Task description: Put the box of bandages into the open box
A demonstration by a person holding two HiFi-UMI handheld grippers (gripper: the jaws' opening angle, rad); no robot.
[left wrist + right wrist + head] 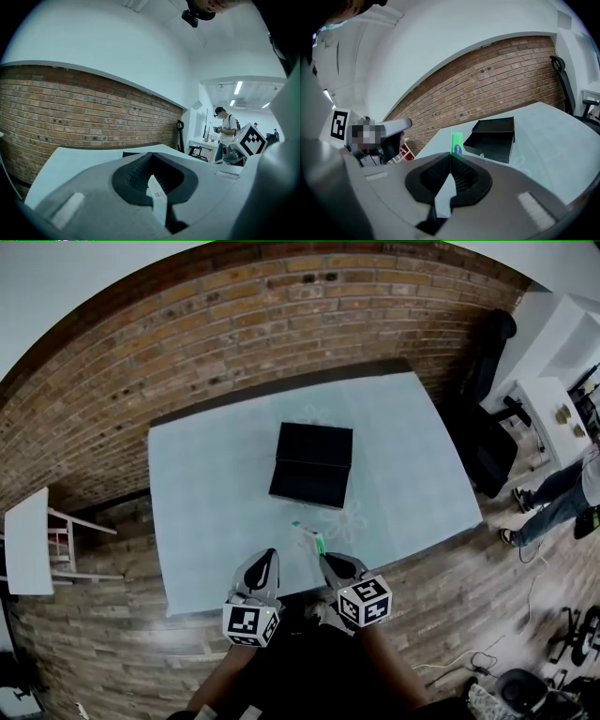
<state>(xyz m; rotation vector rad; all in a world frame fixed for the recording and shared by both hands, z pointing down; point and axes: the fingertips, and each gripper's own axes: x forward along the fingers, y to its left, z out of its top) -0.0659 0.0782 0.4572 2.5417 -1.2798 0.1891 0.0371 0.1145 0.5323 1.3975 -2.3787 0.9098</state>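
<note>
The bandage box [307,534], white with a green end [457,142], is pinched in my right gripper [328,559], which is shut on it just above the table's near edge. The open black box [310,465] sits mid-table, lid flipped back, and lies ahead and to the right [492,138] in the right gripper view. My left gripper [267,557] hangs beside the right one. In the left gripper view its jaws are closed on a thin white piece with a barcode [157,194]. That piece does not show in the head view.
A pale cloth covers the table [216,493], which stands against a brick wall. A white stool [28,540] stands at the left. At the right are a black office chair [492,427] and a standing person [553,498]. Cables lie on the floor at bottom right.
</note>
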